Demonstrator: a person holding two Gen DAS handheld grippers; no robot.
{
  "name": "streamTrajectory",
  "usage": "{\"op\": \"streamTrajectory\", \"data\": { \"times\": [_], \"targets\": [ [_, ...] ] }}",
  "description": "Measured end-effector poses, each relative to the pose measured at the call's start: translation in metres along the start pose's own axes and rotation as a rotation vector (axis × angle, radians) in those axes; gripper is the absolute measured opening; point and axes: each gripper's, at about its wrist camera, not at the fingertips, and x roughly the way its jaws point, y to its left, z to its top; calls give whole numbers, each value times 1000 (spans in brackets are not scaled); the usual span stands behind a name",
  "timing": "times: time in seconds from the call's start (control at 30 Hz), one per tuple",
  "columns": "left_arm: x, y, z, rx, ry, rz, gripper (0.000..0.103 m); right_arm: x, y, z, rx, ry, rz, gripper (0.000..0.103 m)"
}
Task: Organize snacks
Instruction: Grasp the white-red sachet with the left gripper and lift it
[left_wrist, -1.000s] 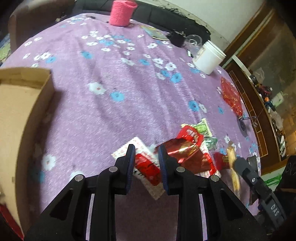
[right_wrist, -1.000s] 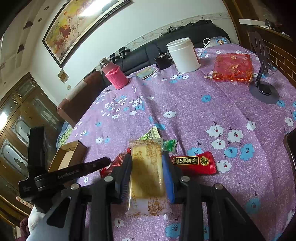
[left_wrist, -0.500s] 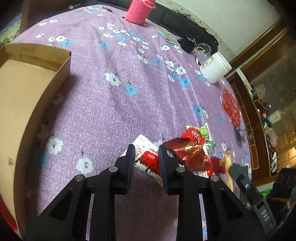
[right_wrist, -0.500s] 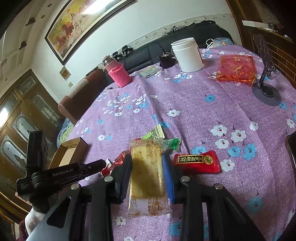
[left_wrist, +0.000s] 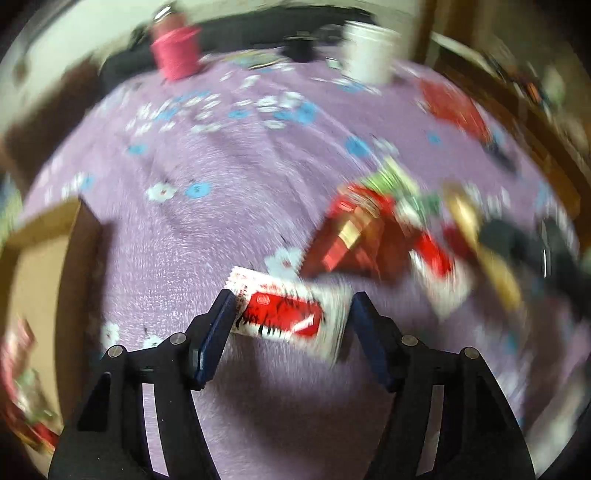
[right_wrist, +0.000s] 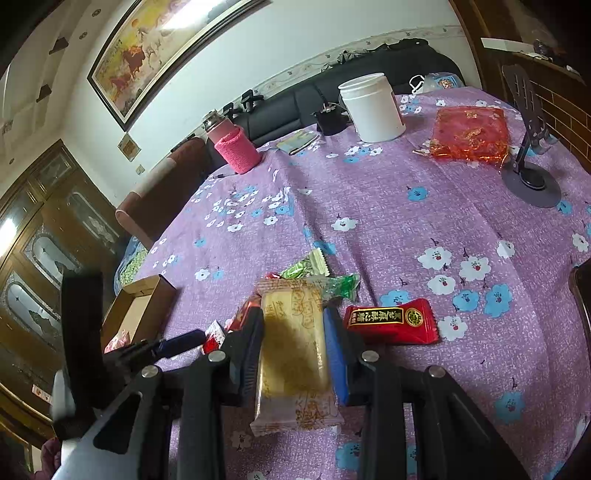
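The left wrist view is blurred by motion. My left gripper (left_wrist: 293, 299) has its jaws opening, and a red-and-white snack packet (left_wrist: 284, 317) lies on the purple cloth between them, not pinched. A heap of red and green snack packets (left_wrist: 362, 229) lies just beyond to the right. A cardboard box (left_wrist: 33, 288) stands at the left edge, with a few packets in it. My right gripper (right_wrist: 293, 314) is shut on a yellow cake packet (right_wrist: 295, 350), held lengthwise. A red packet (right_wrist: 391, 323) and a green packet (right_wrist: 306, 267) lie next to it. The box (right_wrist: 140, 306) shows at left.
A white jar (right_wrist: 373, 107), a pink-sleeved bottle (right_wrist: 238, 153), a red mesh bag (right_wrist: 469, 136) and a dark phone stand (right_wrist: 532, 177) stand on the far half of the round flowered table (right_wrist: 369, 206). A black sofa runs behind it.
My left gripper's jaws have gone from shut to spread apart around the red-and-white packet, and the hand has rolled and shifted, swinging the view. The right gripper has kept still with its packet.
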Motion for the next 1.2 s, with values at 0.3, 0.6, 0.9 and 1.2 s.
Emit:
{"op": "streamTrajectory", "data": {
  "times": [0.3,0.6,0.9,1.2],
  "targets": [
    [-32,36,-29,-35,-44,-111,38,3,3,-2,-16,10,5,36],
    [-80,91,-54,-205,-132,-178,35,3,3,-4,-7,1,33,36],
    [-135,165,-81,-339,-255,-185,36,-15,21,-15,28,-15,66,36],
    [-131,142,-89,-295,-190,-351,38,8,100,-33,-87,88,116,36]
  ]
}}
